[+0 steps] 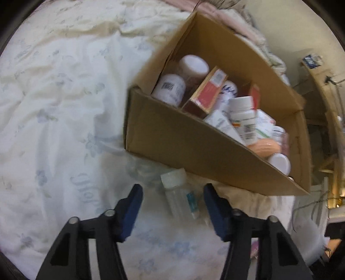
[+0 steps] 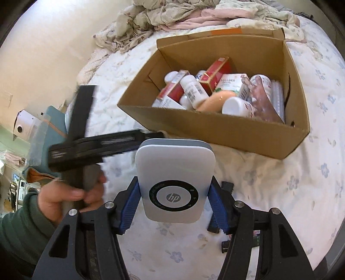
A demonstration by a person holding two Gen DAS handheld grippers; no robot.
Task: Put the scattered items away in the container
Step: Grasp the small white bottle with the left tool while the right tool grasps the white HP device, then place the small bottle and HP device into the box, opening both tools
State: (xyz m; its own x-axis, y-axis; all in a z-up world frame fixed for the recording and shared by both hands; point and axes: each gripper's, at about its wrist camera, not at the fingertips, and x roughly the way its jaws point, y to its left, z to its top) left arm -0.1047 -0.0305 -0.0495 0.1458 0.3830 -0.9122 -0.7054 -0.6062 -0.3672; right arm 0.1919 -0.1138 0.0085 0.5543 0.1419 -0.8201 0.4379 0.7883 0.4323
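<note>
An open cardboard box [image 1: 185, 140] [image 2: 215, 129] stands on the bed, holding several white bottles, red cartons and a peach tube. My left gripper [image 1: 172, 189] is open and hovers over a clear plastic bottle with a white cap [image 1: 175, 191] lying on the sheet just in front of the box. My right gripper [image 2: 174, 189] is shut on a white HP device [image 2: 174, 181] and holds it above the bed, short of the box's near wall. The left gripper's body [image 2: 86, 148] and the hand holding it [image 2: 71, 198] show at the left of the right wrist view.
The bed has a white floral sheet [image 1: 54, 107]. Crumpled clothes and bedding [image 2: 172, 17] lie behind the box. Small dark items [image 2: 226, 243] lie on the sheet under my right gripper. Shelves and clutter [image 1: 323, 107] stand beyond the bed's edge.
</note>
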